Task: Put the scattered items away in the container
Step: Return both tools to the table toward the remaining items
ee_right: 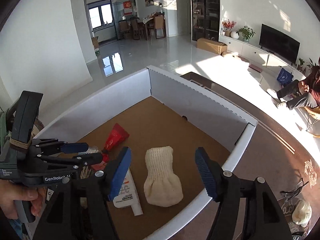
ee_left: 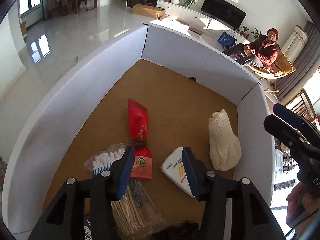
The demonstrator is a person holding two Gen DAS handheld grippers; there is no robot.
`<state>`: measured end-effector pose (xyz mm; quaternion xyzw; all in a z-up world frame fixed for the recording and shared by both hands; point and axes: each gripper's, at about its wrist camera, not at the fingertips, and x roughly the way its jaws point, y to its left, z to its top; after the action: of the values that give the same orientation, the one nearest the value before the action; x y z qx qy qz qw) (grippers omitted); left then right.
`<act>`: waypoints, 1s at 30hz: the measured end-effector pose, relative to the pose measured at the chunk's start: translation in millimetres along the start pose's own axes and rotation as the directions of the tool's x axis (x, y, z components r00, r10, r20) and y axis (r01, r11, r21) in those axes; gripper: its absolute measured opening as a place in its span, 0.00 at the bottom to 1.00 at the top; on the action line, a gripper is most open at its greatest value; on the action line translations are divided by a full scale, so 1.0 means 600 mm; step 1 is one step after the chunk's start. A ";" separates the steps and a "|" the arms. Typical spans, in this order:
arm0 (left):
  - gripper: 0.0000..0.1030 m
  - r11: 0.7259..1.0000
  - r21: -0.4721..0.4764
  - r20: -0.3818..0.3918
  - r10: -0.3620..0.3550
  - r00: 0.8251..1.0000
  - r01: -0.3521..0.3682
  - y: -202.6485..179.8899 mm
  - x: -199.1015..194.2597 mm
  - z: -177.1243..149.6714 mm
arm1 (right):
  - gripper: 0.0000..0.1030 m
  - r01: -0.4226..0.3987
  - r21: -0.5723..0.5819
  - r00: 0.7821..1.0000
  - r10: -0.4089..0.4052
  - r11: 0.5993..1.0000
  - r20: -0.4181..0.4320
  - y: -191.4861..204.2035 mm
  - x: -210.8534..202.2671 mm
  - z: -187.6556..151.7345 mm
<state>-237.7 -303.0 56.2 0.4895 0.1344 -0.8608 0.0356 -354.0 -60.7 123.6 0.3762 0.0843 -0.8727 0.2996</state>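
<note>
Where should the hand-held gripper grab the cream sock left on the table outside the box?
Grip the cream sock across its bunched middle, coming from above: it lies as a soft, rounded lump on the table, right of the box, so the jaws can squeeze anywhere across it.

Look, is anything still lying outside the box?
Yes. A cream knitted bundle sits on the dark table, outside the white box. A similar knitted bundle is already inside. Both grippers hang open and empty.

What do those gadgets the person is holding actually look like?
Each hand-held gripper is a black plastic frame with silver rivets and two ribbed blue finger pads. The left hand-held gripper bears white "GenRobot.AI" lettering, with tan cord wound round its body. The bare hand shows no sleeve.
</note>
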 end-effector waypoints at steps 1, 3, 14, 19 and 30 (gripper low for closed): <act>0.48 1.000 0.004 0.017 -0.006 1.000 0.006 -0.010 -0.018 -0.008 | 0.66 0.004 0.017 1.000 -0.005 1.000 0.029 -0.011 -0.029 -0.012; 0.48 0.999 0.024 0.059 -0.042 0.997 0.040 -0.043 -0.062 -0.024 | 0.67 0.006 0.041 0.997 -0.009 0.999 0.075 -0.034 -0.088 -0.049; 0.98 0.883 0.367 0.039 -0.328 0.944 0.292 -0.403 -0.163 -0.233 | 0.68 0.325 0.081 0.944 -0.317 0.942 -0.096 -0.233 -0.327 -0.464; 0.98 0.872 0.430 -0.077 -0.221 0.972 0.232 -0.505 -0.021 -0.353 | 0.68 0.436 0.273 0.899 -0.403 0.857 -0.170 -0.326 -0.393 -0.576; 1.00 0.867 0.489 0.003 -0.108 0.994 0.093 -0.502 0.045 -0.397 | 0.71 0.510 0.323 0.860 -0.469 0.797 -0.201 -0.328 -0.385 -0.615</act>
<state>-111.3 52.2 -23.3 0.4619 -0.0624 -0.8749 -0.1319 -121.3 341.7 12.2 0.4382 0.0313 -0.8982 -0.0166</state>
